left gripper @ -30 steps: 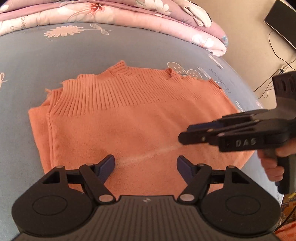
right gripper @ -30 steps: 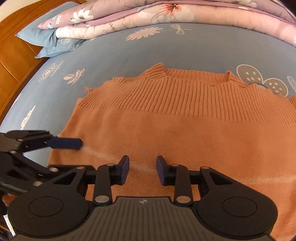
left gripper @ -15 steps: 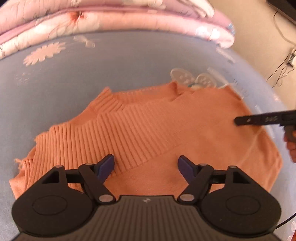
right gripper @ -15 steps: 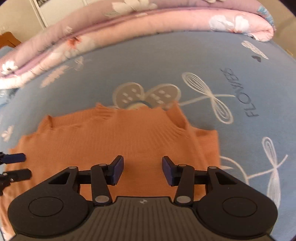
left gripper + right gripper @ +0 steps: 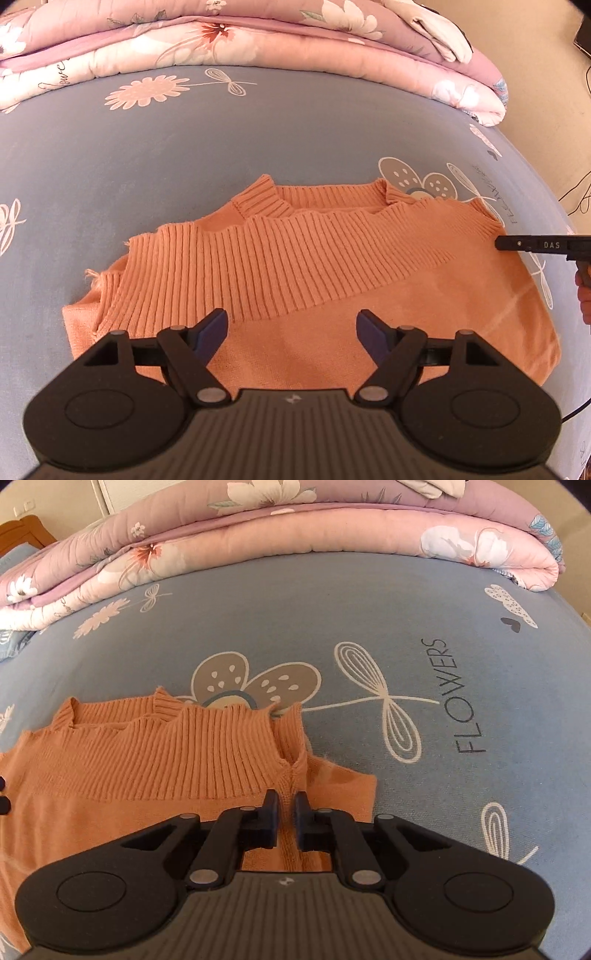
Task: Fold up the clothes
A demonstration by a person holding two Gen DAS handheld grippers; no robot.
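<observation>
Two hand-held grippers work one orange sweater (image 5: 332, 295) lying on the bed (image 5: 258, 129) — the right hand-held gripper (image 5: 286, 805) is closing on its ribbed edge, fabric pinched between the pads; the left hand-held gripper (image 5: 291, 328) hangs released above its middle.

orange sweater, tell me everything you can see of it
The orange sweater is a soft knit with a wide ribbed band whose edge is wavy, and a smooth knit body. It lies flat on the blue flowered bedsheet, already folded into layers, with a frayed thread at its left edge in the left wrist view. The right gripper is closing on a raised pinch of fabric at its right corner, which stands between the fingers. The left gripper hangs open above the near part, not touching.
</observation>
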